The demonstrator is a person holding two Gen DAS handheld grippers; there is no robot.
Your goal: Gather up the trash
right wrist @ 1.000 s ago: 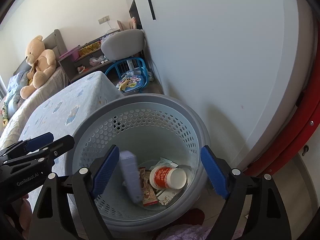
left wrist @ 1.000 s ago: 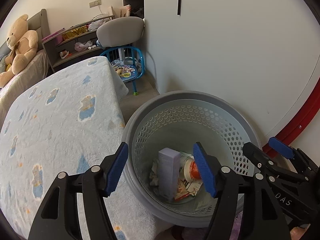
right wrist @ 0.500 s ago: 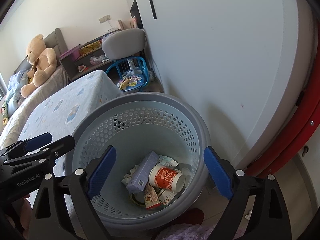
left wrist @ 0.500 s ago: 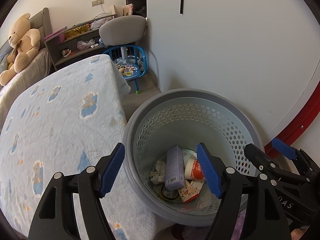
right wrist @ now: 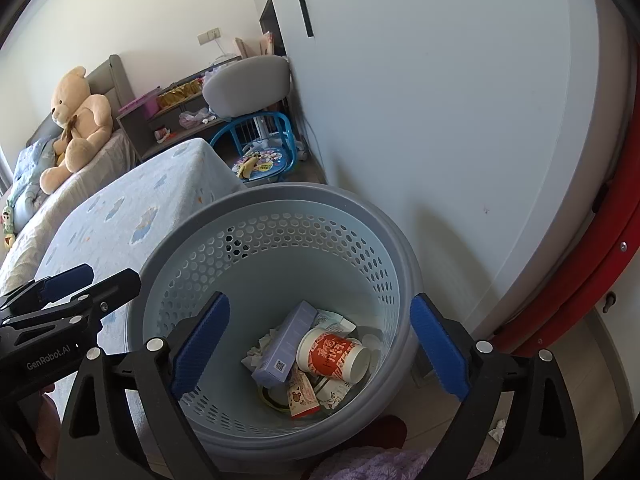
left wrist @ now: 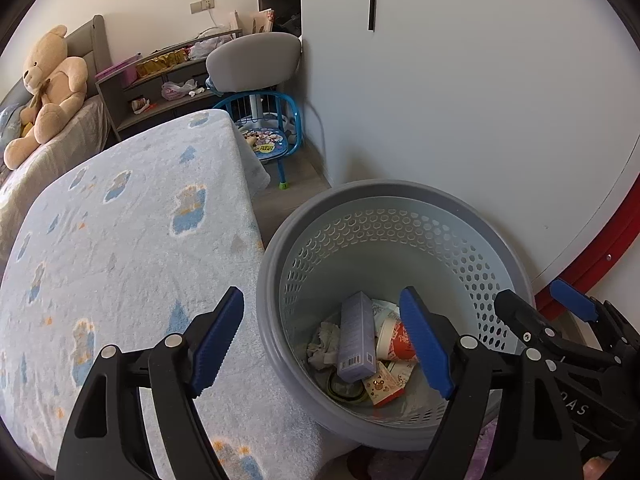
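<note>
Both grippers hang spread and empty above a grey perforated bin (right wrist: 394, 256) standing between a blanket-covered bed (left wrist: 120, 240) and a white wall: the left gripper (left wrist: 322, 338) over its near rim, the right gripper (right wrist: 320, 344) over its middle. Inside lie a lavender box (right wrist: 286, 344), a red paper cup (right wrist: 332, 354), crumpled tissue (left wrist: 324, 346) and wrappers

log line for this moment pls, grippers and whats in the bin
left gripper: open, empty | right gripper: open, empty, over basket | in basket: purple box, paper cup, crumpled tissue, snack wrapper
</note>
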